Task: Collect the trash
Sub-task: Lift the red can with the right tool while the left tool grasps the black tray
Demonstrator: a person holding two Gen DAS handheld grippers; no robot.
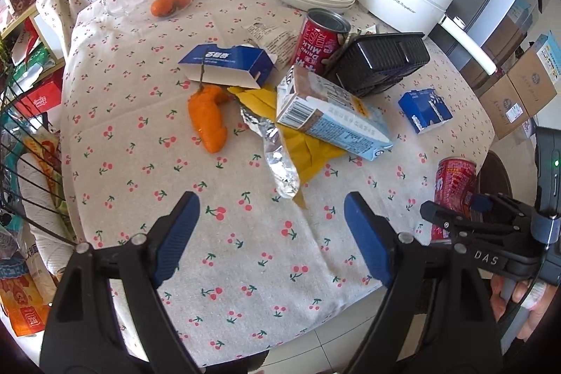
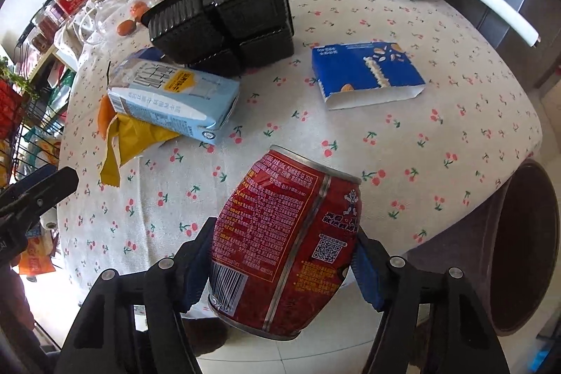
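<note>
Left tongs (image 1: pixel 270 233): mine, blue pads wide apart over bare cloth at the near edge, nothing between them.
Paper roll (image 1: pixel 38 216): far left, off the table beside a wire rack; not mine to collect, I judge.
Orange peel (image 1: pixel 207 120): left of centre on the table (image 1: pixel 140 86), untouched.
Blue box (image 1: pixel 228 63): just beyond the peel, lying open, not yet picked up.
Foil wrapper (image 1: pixel 277 156): centre, lying over the yellow wrapper (image 1: pixel 315 160), nearest my left tongs; I'd take it next.
Milk carton (image 1: pixel 333 121): on its side atop the yellow wrapper, still to go.
Upright can (image 1: pixel 320 41): behind the carton, red, open, standing by the black tray (image 1: pixel 382 62).
Small blue pack (image 1: pixel 424 109): right of the carton, lying alone on the cloth.
Held can (image 2: pixel 284 244): red, at the near right edge, tilted, part of it past the table's rim.
Right tongs (image 2: pixel 280 269): clamped on the held can, a pad on each side.
Bin: I can't see one for certain; a dark round thing (image 2: pixel 519 247) stands low at right, off the table.
Done: one can gripped, nothing visibly binned.
Left: everything else above, so I judge this an early stage.
</note>
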